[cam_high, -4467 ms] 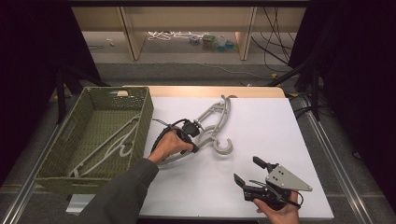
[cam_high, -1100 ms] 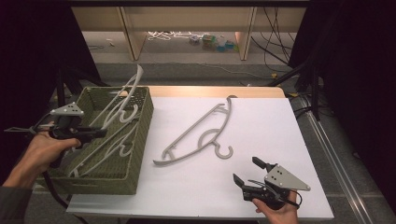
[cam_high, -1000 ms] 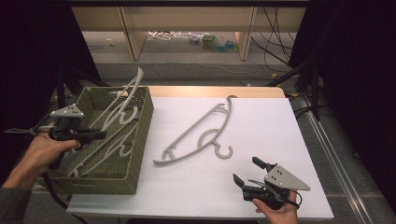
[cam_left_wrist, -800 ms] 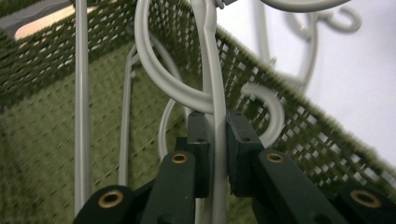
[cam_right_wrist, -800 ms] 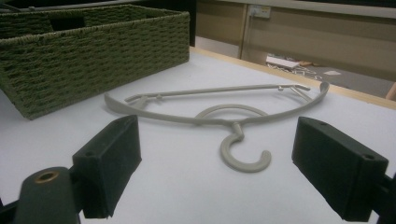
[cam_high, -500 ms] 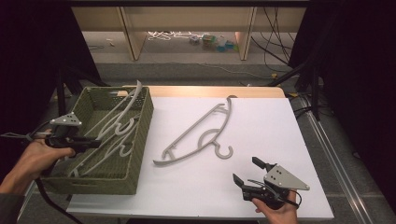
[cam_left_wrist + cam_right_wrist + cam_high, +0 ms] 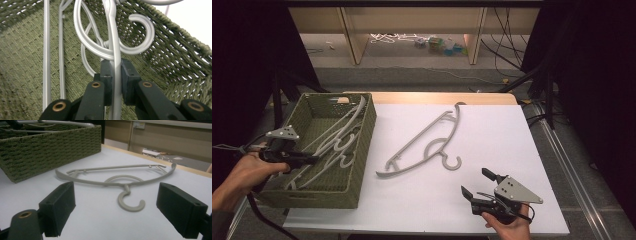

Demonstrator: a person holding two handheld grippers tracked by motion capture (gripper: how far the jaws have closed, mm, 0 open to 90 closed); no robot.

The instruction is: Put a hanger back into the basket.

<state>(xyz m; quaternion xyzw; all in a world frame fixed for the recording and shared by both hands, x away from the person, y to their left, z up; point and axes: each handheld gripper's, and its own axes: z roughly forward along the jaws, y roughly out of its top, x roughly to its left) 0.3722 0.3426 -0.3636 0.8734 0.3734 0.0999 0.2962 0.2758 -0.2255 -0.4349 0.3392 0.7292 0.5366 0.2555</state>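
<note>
A green woven basket (image 7: 368, 142) stands at the table's left with grey hangers in it. My left gripper (image 7: 311, 160) reaches over its near-left rim and is shut on the thin bar of one grey hanger (image 7: 348, 121), which slants low across the inside. In the left gripper view, the pads (image 7: 106, 75) squeeze that held hanger (image 7: 113, 42) just below its hook. Another beige hanger (image 7: 427, 145) lies flat on the white tabletop. My right gripper (image 7: 477, 182) stands open near the front right edge, apart from the table hanger (image 7: 117, 178), whose hook points toward it.
Other hanger bars (image 7: 46, 50) lie on the basket floor (image 7: 22, 57). The basket's side wall (image 7: 50, 147) rises left of the table hanger. A wooden strip (image 7: 427, 97) edges the table's far side, with shelving and cables on the floor beyond.
My left gripper has sunk and drawn back toward the basket's near-left corner. The held hanger has dropped from sticking up above the rim to lying low inside. The right gripper stayed still.
</note>
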